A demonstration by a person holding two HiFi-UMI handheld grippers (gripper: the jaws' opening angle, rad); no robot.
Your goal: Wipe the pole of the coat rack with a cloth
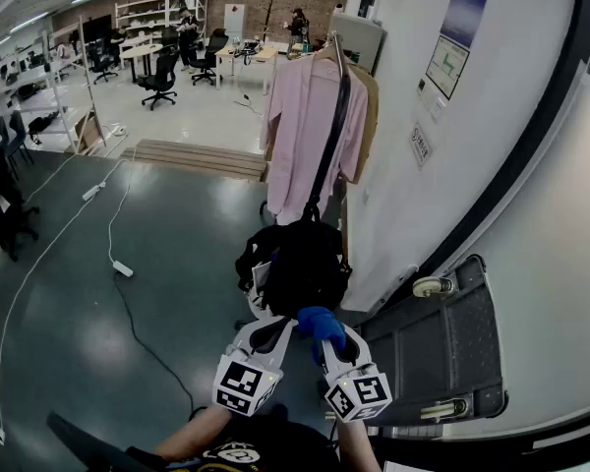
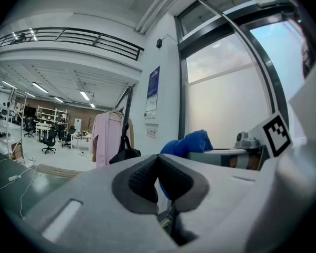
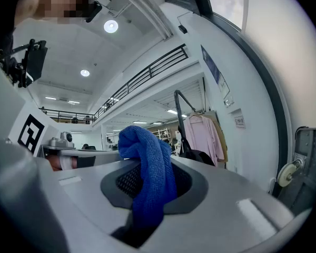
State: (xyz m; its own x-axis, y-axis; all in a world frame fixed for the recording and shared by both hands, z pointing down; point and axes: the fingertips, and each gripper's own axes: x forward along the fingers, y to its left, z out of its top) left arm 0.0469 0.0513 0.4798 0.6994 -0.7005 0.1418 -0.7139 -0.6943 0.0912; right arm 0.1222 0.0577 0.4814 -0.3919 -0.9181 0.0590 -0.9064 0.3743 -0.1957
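A coat rack [image 1: 332, 57] stands by the white wall with a pink shirt [image 1: 305, 136] and a black bag [image 1: 300, 264] hung on it; its pole [image 1: 326, 155] is mostly covered by them. Both grippers sit low in the head view, short of the rack. My right gripper [image 1: 324, 330] is shut on a blue cloth [image 3: 147, 178], which bunches up above its jaws. The left gripper [image 1: 273, 330] is beside it, jaws shut with nothing between them. In the left gripper view the cloth [image 2: 187, 144] shows to the right, and the rack [image 2: 118, 130] is ahead.
A grey flatbed cart [image 1: 442, 352] lies at the right against the wall. White cables and a power strip [image 1: 123, 268] run over the dark floor on the left. Office chairs and desks [image 1: 162, 67] fill the far room.
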